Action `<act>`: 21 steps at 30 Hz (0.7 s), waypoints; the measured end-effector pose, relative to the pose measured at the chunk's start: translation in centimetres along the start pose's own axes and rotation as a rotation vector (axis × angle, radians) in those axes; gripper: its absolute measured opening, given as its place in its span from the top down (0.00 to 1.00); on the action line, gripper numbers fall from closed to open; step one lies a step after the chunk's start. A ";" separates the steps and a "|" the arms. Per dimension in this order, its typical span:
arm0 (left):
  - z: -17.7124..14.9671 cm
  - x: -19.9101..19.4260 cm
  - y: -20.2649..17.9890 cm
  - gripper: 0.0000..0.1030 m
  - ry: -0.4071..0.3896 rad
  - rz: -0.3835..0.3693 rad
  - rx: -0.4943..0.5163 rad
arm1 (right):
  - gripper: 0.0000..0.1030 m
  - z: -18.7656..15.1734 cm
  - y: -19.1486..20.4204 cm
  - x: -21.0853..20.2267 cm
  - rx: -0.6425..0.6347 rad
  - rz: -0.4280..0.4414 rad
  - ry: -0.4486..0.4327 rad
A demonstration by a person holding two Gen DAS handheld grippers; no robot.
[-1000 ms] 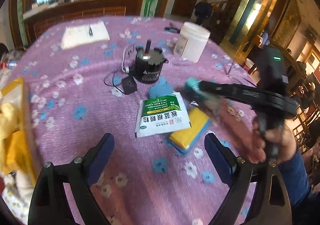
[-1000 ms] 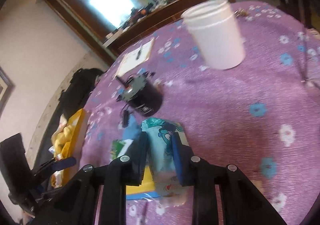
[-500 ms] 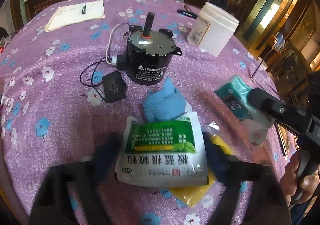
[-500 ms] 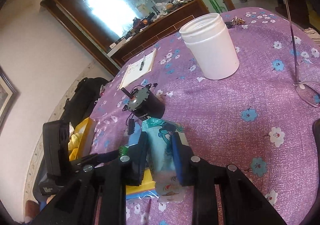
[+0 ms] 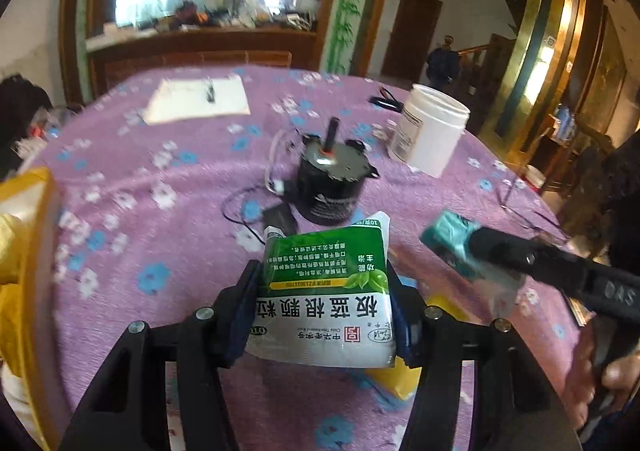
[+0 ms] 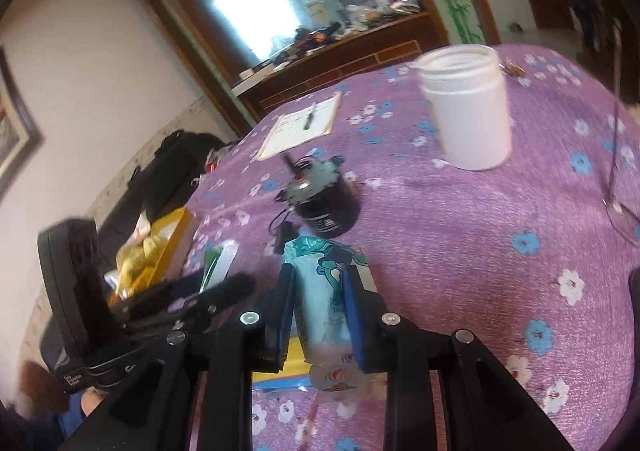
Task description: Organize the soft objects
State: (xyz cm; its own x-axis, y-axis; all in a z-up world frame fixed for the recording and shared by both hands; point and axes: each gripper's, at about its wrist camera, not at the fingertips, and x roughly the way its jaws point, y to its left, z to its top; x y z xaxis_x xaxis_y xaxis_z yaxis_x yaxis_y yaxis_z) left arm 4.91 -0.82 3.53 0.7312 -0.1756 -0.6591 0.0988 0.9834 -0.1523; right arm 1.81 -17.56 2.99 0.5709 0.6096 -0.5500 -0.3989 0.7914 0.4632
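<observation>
The left gripper (image 5: 324,311) points down toward the table (image 5: 168,243), its jaws closing on a green-and-white sachet (image 5: 326,291) whose sides bulge between the blue pads (image 5: 400,315); the sachet is raised off the cloth and tilted up toward the camera. The right gripper (image 6: 320,307) also slopes downward, its pads clamped on a teal tissue pack (image 6: 320,291) that stands upright between them, above the table. From the left wrist view the right gripper (image 5: 480,251) reaches in from the right with the pack (image 5: 448,243) at its tip and a hand (image 5: 600,391) on its handle; a yellow sponge (image 5: 400,379) shows under the sachet. From the right wrist view the left gripper (image 6: 224,291) comes in low at the left, the sachet (image 6: 218,263) seen edge-on, and beyond it a yellow box (image 6: 176,239) of yellow stuff sits at the table's edge. Both views show a black motor (image 5: 332,187) and a white jar (image 5: 428,131) farther back, with a notepad (image 5: 196,103) beyond.
</observation>
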 end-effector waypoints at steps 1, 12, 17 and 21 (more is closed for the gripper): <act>0.0 -0.1 0.0 0.46 -0.012 0.021 0.012 | 0.75 -0.1 0.4 0.1 -0.016 0.000 0.000; 0.1 -2.2 -1.2 0.45 -0.106 0.161 0.095 | 0.75 -0.4 1.6 -0.5 -0.080 -0.019 -0.045; 0.0 -3.0 -1.9 0.45 -0.148 0.199 0.124 | 0.75 -0.5 1.6 -0.5 -0.082 -0.034 -0.048; -0.1 -3.4 -2.1 0.45 -0.170 0.220 0.135 | 0.75 -0.5 1.6 -0.6 -0.085 -0.044 -0.056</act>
State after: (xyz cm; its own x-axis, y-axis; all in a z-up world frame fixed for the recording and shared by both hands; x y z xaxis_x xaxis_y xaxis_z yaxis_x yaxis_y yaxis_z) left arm 2.16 -2.31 6.03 0.8464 0.0410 -0.5310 0.0065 0.9962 0.0873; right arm 0.47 -16.60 3.70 0.6276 0.5724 -0.5277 -0.4306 0.8199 0.3773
